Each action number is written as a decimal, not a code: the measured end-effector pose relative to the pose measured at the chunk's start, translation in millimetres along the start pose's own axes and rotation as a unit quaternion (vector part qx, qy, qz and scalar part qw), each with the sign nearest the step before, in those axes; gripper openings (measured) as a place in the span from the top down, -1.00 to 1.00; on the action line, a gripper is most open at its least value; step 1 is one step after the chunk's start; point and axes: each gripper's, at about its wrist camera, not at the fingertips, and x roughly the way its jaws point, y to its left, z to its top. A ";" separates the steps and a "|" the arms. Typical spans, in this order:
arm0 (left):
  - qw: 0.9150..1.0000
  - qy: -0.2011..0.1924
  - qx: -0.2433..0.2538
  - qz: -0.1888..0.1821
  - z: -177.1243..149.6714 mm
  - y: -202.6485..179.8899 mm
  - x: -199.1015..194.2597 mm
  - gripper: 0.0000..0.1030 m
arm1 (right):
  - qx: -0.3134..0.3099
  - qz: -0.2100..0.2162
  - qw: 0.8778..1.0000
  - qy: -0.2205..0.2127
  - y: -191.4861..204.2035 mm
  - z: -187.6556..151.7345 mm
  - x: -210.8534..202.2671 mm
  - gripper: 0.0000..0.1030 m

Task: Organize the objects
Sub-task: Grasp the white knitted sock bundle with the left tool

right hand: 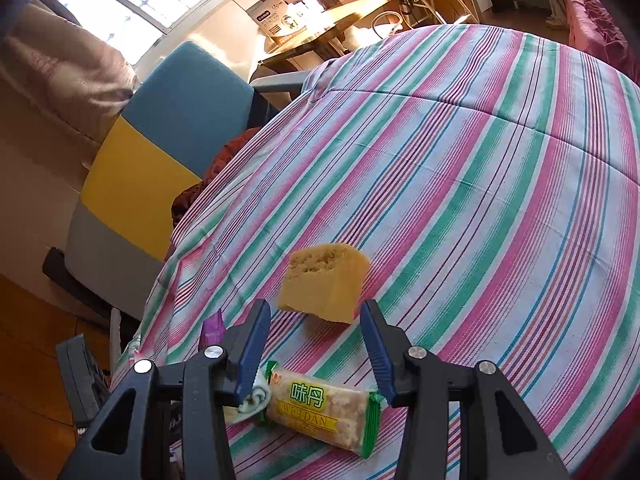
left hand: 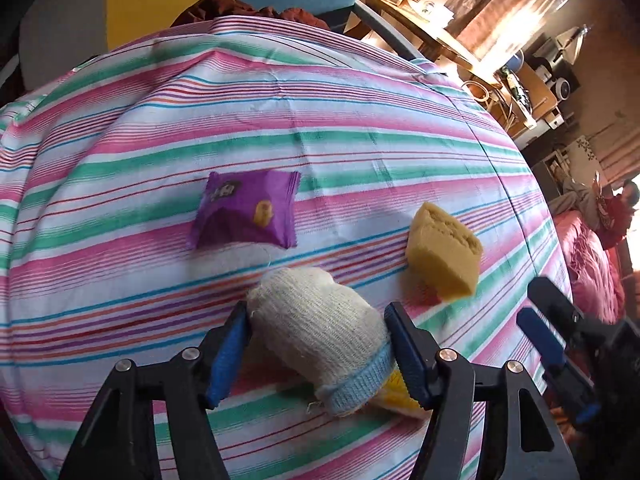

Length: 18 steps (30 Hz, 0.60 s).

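On the striped cloth (left hand: 360,128) lie a purple snack packet (left hand: 246,210), a yellow sponge block (left hand: 444,250) and a rolled cream sock with a blue cuff (left hand: 320,330). My left gripper (left hand: 316,354) is open with its jaws on either side of the sock, which rests on the cloth. In the right wrist view, my right gripper (right hand: 316,354) is open and empty above a green-edged Weidan snack bar (right hand: 324,412), just short of the sponge block (right hand: 324,284). A corner of the purple packet (right hand: 212,328) shows at the left. The right gripper also shows in the left wrist view (left hand: 552,320).
A chair with blue, yellow and grey panels (right hand: 160,152) stands at the cloth's far edge, with dark red fabric (right hand: 224,160) on its seat. A wooden desk with boxes (right hand: 304,28) stands beyond. A pink-covered bed (left hand: 592,264) lies to the right.
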 end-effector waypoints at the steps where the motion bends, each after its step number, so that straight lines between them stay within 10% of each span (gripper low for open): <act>1: 1.000 0.000 0.004 -0.005 -7.4 6.7 -3.1 -0.31 | 0.001 -0.002 1.000 0.002 -0.9 0.1 0.9 0.08; 18: 0.997 -0.044 0.063 0.012 -90.7 76.9 -60.4 -0.39 | -0.053 -0.048 0.997 0.033 15.1 -10.0 18.4 0.09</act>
